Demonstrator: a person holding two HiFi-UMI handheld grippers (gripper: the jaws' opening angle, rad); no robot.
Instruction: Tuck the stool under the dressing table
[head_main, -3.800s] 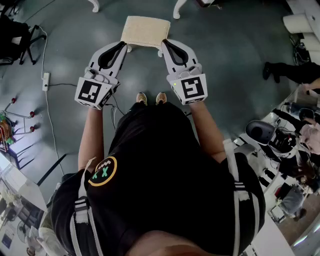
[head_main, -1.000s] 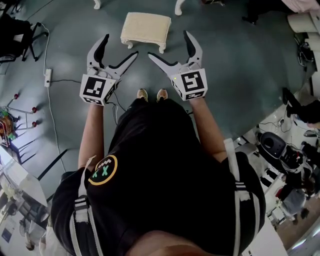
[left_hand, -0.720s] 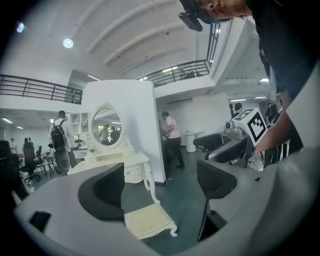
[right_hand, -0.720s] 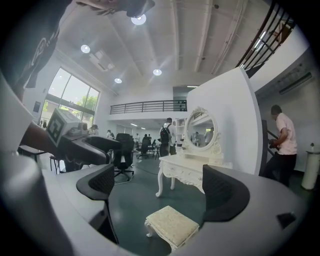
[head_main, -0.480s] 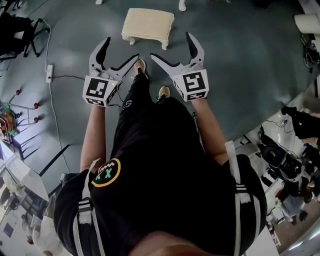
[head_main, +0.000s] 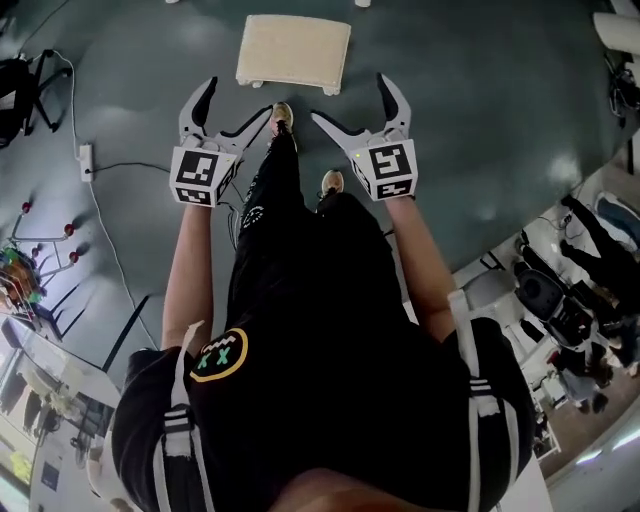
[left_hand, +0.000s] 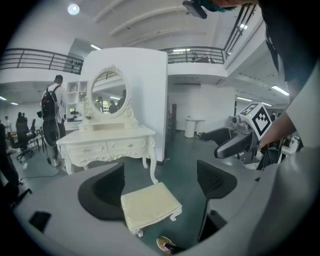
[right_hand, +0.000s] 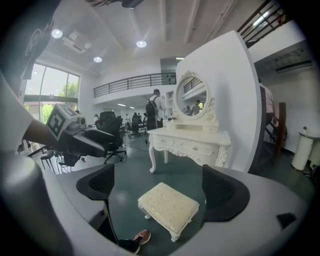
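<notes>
A cream cushioned stool (head_main: 294, 52) with carved white legs stands on the dark green floor, free of both grippers. It also shows in the left gripper view as the stool (left_hand: 150, 205) and in the right gripper view as the stool (right_hand: 169, 207). Beyond it stands the white dressing table (left_hand: 106, 148) with an oval mirror, seen again as the dressing table (right_hand: 190, 141). My left gripper (head_main: 232, 106) and right gripper (head_main: 355, 100) hang open and empty, a short way in front of the stool. The person's foot (head_main: 281, 117) is stepped forward close to the stool.
A power strip and cable (head_main: 86, 160) lie on the floor at left. Office chairs (right_hand: 107, 135) and people stand behind the table. Equipment clutters the right side (head_main: 570, 290). A white partition wall (left_hand: 150, 100) backs the dressing table.
Both grippers let go of the stool's sides and opened wide. The person has since stepped one foot forward toward the stool, and the stool now sits higher in the head view.
</notes>
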